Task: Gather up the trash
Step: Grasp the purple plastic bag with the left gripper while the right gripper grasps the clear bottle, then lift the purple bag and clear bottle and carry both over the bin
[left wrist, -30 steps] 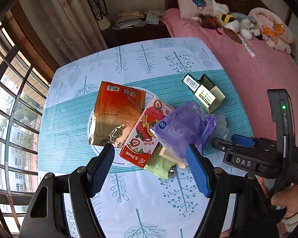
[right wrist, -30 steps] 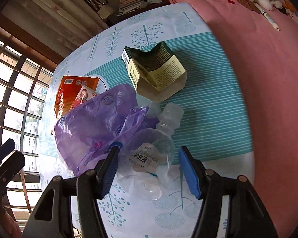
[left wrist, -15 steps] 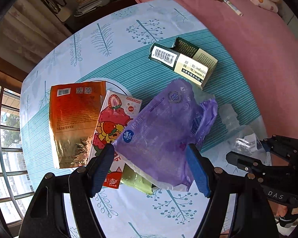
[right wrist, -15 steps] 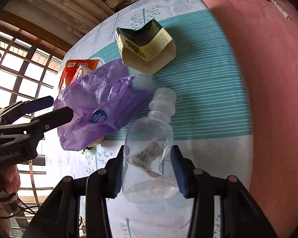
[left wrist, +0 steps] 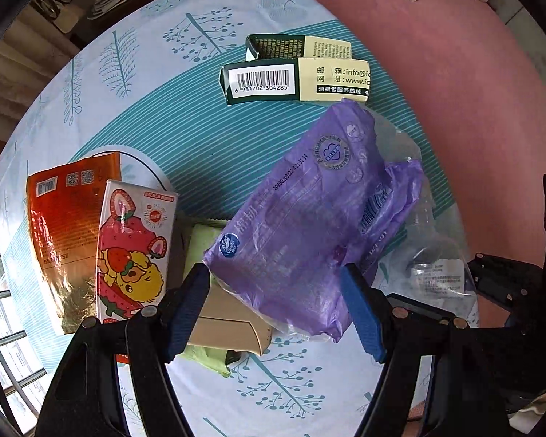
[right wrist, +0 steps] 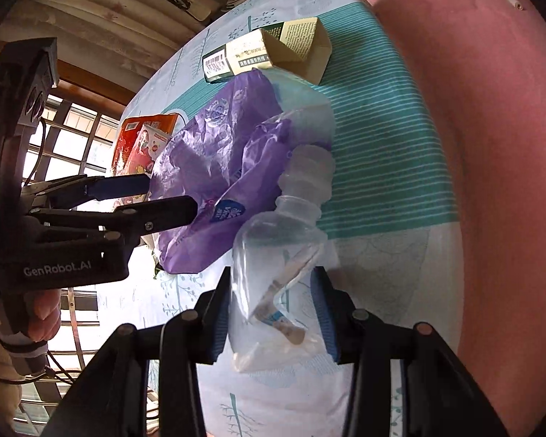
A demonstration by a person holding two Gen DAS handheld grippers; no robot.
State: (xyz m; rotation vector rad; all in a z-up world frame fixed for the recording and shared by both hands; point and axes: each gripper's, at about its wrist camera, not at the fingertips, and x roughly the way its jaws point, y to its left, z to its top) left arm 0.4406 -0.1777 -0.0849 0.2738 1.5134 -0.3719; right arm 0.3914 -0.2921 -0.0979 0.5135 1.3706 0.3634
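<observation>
So the right tongs had their blue pads pinching a crushed clear bottle, neck pointing straight away from them, long axis running along the fingers. It looked squashed between the pads, base end nearest the camera; whether it was off the worktop yet, hard to tell.

The left tongs were spread wide, with the near end of a purple plastic bag sitting right between the pads, not yet squeezed. The bag stretched away and to the right from them, towards a green-and-cream carton beyond it. Off to the left of those tongs were a strawberry box and an orange foil packet, and a tan box sat half under the bag.

The bag was clearly the left's job: close and lift, probably, though thin film could slip out.
</observation>
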